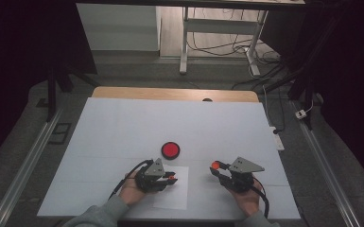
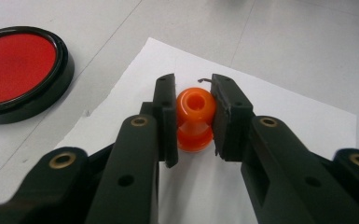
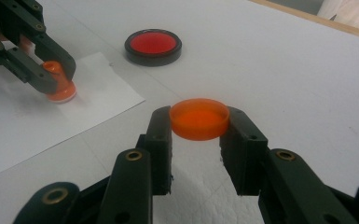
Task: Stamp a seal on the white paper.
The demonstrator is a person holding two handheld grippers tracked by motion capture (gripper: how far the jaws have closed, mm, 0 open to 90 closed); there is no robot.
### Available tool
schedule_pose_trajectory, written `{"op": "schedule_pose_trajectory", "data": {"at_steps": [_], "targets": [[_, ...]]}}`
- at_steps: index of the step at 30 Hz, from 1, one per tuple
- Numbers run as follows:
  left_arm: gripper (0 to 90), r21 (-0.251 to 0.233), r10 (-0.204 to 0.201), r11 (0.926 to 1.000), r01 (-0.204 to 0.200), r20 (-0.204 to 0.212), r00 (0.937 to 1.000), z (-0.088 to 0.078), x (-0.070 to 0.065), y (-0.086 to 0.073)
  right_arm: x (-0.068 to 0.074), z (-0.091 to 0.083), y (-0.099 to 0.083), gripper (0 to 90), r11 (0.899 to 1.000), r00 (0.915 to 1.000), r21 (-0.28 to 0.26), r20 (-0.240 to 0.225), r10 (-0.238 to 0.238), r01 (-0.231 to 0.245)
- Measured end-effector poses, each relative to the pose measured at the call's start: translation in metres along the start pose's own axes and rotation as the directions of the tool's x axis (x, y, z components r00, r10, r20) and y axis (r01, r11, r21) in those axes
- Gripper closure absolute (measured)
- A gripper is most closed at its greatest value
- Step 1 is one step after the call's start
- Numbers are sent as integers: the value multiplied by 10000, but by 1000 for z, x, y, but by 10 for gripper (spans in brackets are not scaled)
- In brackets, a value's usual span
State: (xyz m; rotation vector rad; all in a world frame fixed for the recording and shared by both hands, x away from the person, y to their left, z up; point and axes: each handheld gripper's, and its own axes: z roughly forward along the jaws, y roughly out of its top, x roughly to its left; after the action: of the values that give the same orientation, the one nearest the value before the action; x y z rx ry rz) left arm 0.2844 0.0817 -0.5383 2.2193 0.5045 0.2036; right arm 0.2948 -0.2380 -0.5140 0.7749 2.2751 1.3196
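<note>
White covering spreads over the table, with a wooden edge at the far side and a dim floor with cables beyond; at the left the left gripper sits over a sheet of paper, its jaws clamped on an orange stamp that stands upright with its base on the paper; just beyond it lies a red ink pad in a black case, apart from both grippers; to the right the right gripper has its jaws closed on a shallow orange cap, held clear above the white surface, well apart from the stamp.
</note>
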Motion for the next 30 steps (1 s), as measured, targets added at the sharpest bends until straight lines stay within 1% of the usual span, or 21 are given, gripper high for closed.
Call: {"op": "schedule_pose_trajectory", "data": {"at_steps": [19,24,30], "targets": [[731,33,45,10000,-45,-84,10000,0,-1,0,0,-2,1,641,10000,10000,-13,44,-42,42],[731,-22,37,10000,-37,-69,10000,0,-1,0,-1,-2,1,641,10000,10000,-26,24,-34,34],[727,-155,-153,9998,153,15,9999,0,1,0,-1,-2,1,641,10000,10000,-16,26,-45,45]]}}
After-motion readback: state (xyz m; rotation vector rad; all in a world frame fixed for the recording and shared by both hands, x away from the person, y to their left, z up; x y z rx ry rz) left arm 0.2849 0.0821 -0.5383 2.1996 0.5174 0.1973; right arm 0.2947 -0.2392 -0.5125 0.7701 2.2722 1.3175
